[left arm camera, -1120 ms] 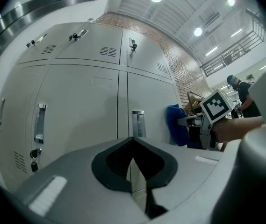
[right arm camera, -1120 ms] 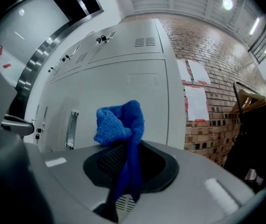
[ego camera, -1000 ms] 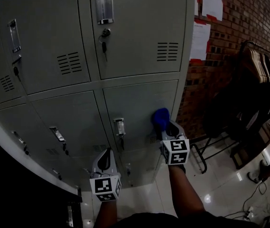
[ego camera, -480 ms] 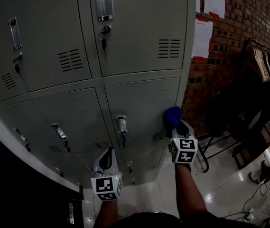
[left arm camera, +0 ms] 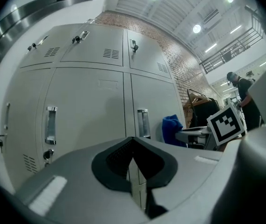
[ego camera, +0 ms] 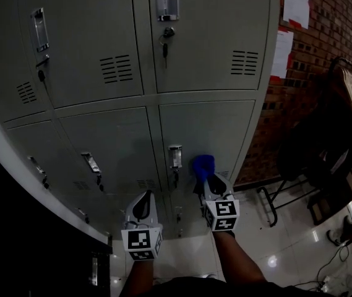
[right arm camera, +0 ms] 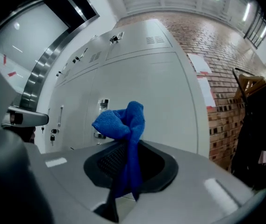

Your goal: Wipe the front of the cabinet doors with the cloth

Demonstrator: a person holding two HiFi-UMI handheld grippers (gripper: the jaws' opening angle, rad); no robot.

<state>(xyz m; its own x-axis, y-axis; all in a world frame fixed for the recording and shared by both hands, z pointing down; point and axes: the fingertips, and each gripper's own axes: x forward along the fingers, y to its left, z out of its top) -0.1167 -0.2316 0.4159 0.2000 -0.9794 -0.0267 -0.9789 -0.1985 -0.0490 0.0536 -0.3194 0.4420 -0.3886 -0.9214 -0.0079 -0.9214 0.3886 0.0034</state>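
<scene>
The right tongs [right arm camera: 125, 171] clenched the blue cloth [right arm camera: 123, 121] mid-bunch (soft, light, probably floppy) at the cabinet door [ego camera: 210, 129]; the left tongs [left arm camera: 133, 164] sat closed, empty.

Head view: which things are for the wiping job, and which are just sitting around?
For the job:
blue cloth
right gripper, pinching the cloth
grey cabinet doors

Just there:
left gripper, shut and empty
papers on the brick wall
clothes rack
key in an upper door
</scene>
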